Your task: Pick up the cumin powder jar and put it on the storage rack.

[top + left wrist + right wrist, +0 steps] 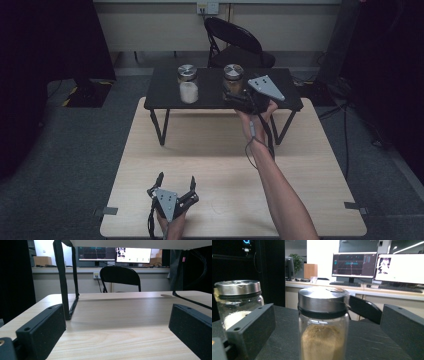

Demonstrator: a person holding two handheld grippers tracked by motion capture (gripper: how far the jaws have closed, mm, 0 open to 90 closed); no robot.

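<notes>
Two glass jars with metal lids stand on a small black table (210,99). The left jar (188,83) (237,302) holds white powder. The right jar (233,75) (323,322) holds brown powder. My right gripper (234,93) (327,325) is at the brown-powder jar with its jaws open on either side of it, and a gap shows on both sides. My left gripper (176,179) (112,325) rests open near the front edge of the wooden table (225,160), with nothing between its fingers.
The black table stands on thin legs (63,285) at the far end of the wooden table. A black folding chair (235,40) is behind it. Monitors (354,265) sit on a desk in the background. Cables lie on the floor at right (345,115).
</notes>
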